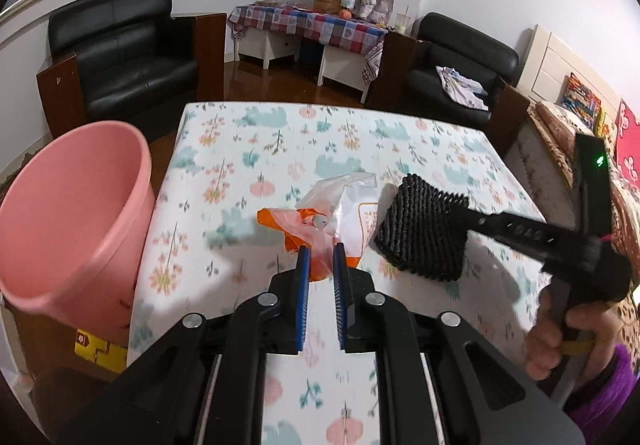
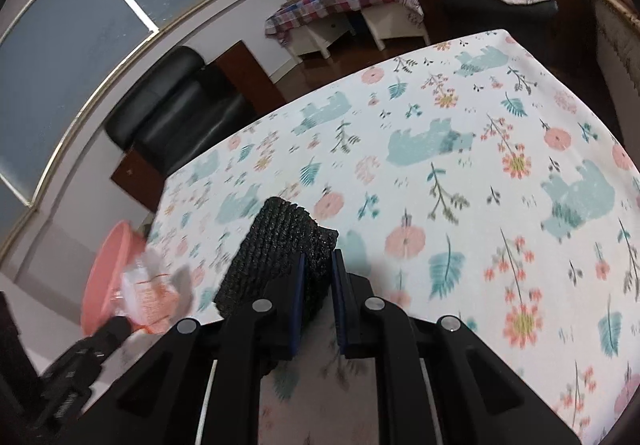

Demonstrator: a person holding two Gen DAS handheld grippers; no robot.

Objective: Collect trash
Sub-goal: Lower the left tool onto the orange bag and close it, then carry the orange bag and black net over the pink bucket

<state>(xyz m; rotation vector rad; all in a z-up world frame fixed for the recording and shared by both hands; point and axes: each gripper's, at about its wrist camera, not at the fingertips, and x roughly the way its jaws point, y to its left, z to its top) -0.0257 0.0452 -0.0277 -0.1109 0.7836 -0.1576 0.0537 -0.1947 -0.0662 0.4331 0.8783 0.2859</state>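
Observation:
My left gripper (image 1: 320,251) is shut on an orange and clear plastic wrapper (image 1: 340,213) and holds it above the table. The wrapper also shows in the right wrist view (image 2: 150,295), blurred, at the left. My right gripper (image 2: 318,257) is shut on a black foam mesh piece (image 2: 280,253). In the left wrist view the black mesh (image 1: 420,229) hangs from the right gripper just right of the wrapper. A pink plastic bucket (image 1: 76,229) stands off the table's left edge; its rim shows in the right wrist view (image 2: 102,277).
The table (image 1: 328,133) has a white cloth with floral and bear prints. Black armchairs (image 1: 124,49) stand behind it, with a checked-cloth side table (image 1: 308,25) between them. A yellow box (image 1: 96,351) lies under the bucket. A bed (image 1: 560,141) is at the right.

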